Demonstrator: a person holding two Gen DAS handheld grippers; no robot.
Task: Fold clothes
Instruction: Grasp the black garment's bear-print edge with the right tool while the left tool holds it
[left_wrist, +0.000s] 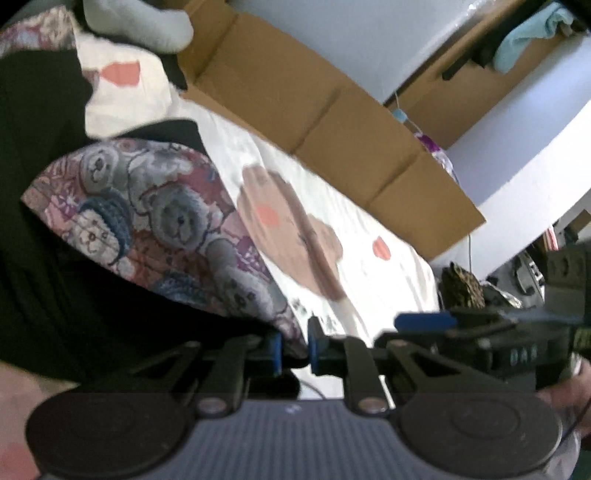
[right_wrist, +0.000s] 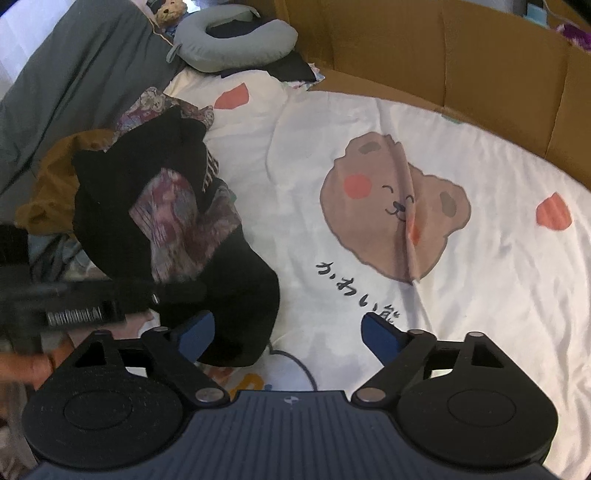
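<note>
Left hand-held gripper (left_wrist: 294, 347), low in the left wrist view, clenched on the hem of a black garment (left_wrist: 44, 258) with a teddy-bear print lining (left_wrist: 147, 214); garment fills the left of that frame, lifted off the bed. Right hand-held gripper (right_wrist: 288, 336), at the bottom of the right wrist view, released, blue fingers (right_wrist: 380, 338) wide apart; left finger just beside the garment's hanging black edge, nothing pinched. Underneath, white bear-print bedsheet (right_wrist: 480, 295). Cardboard box (right_wrist: 443, 55) along the upper right; grey neck pillow (right_wrist: 236, 40) at the top.
</note>
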